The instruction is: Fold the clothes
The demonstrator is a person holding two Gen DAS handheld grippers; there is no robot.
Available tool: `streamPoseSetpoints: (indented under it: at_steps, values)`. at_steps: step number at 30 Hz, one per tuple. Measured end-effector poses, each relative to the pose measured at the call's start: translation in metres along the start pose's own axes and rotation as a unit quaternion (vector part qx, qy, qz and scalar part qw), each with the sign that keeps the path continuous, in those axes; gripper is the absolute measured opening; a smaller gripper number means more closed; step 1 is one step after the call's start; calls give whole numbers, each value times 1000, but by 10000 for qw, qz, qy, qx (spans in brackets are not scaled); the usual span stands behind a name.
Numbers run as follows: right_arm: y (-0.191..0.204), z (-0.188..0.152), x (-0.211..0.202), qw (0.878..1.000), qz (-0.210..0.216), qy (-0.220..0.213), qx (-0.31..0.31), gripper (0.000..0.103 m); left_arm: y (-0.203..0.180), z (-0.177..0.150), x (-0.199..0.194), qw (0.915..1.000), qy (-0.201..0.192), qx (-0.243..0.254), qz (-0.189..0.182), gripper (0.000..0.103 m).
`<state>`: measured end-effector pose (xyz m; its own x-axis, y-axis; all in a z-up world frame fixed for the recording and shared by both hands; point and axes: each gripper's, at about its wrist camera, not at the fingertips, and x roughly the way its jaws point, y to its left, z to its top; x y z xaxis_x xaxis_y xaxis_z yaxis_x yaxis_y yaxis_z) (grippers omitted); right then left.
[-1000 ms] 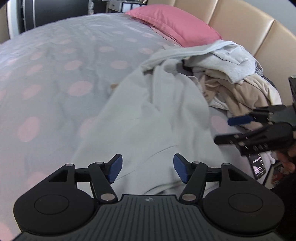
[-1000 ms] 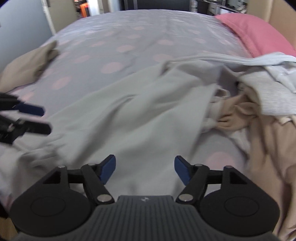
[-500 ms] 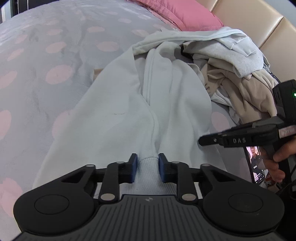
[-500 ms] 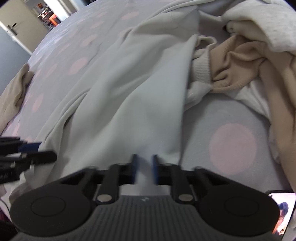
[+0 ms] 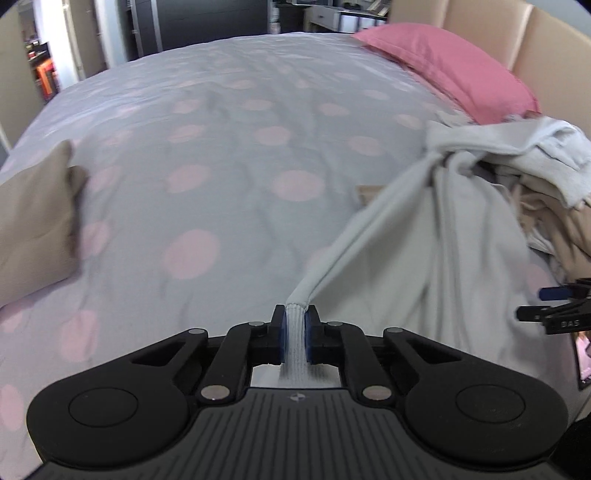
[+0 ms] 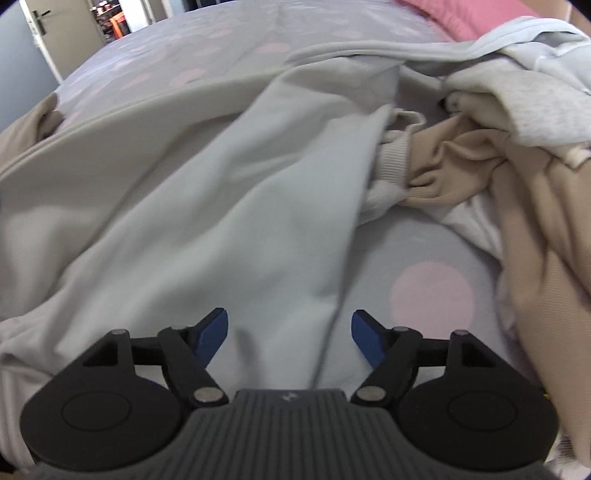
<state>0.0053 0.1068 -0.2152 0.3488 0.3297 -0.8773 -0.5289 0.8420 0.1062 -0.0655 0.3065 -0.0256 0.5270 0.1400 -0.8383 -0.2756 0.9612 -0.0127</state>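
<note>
— What is nearest in the left wrist view?
— The left gripper (image 5: 294, 334), its blue pads clenched on the ribbed hem of a pale grey garment (image 5: 424, 236). The cloth is pulled taut from the pads and runs up and to the right across the bed.

— And the right gripper (image 6: 288, 334)?
— Its jaws are opening. The same pale grey garment (image 6: 229, 206) lies spread beneath and between them, but the pads do not press on it. In the left view its tips (image 5: 550, 302) show at the right edge, just beside the garment's right side.

— Where does the garment end?
— Its far end bunches into a heap of clothes (image 6: 480, 155), beige and light grey pieces tangled together on the right side of the bed. A ribbed cuff (image 6: 393, 158) pokes out where the garment meets the heap.

— What is beyond that?
— The bedspread (image 5: 207, 155), grey with pink dots. A beige cloth (image 5: 33, 229) lies at its left edge. A pink pillow (image 5: 450, 70) rests against the padded tan headboard (image 5: 517, 33) at the far right.
</note>
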Motion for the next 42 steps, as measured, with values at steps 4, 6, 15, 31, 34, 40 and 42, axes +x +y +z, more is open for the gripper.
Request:
streamPoseSetpoints:
  at_steps: [4, 6, 15, 31, 34, 40, 42]
  values:
    - [-21, -5, 18, 9938, 743, 287, 770, 45, 16, -1, -9, 9996, -44, -93, 246, 7]
    - [-11, -5, 16, 9966, 568, 300, 521, 15, 23, -2, -17, 9990, -107, -101, 427, 7]
    - [15, 1, -31, 9989, 389, 44, -251, 6, 103, -24, -71, 9885, -134, -703, 1331, 6]
    - [-30, 19, -50, 9933, -958, -610, -224, 9, 158, -93, -96, 9793, 498, -1187, 1563, 15]
    - [-19, 25, -49, 9930, -900, -645, -415, 32, 141, -84, -91, 9861, 293, -868, 1387, 30]
    - [4, 35, -41, 9947, -477, -571, -712, 54, 88, -45, -68, 9963, -49, -71, 855, 55]
    - [12, 36, -34, 9960, -215, -470, -728, 55, 68, -31, -50, 9978, -68, 163, 645, 55]
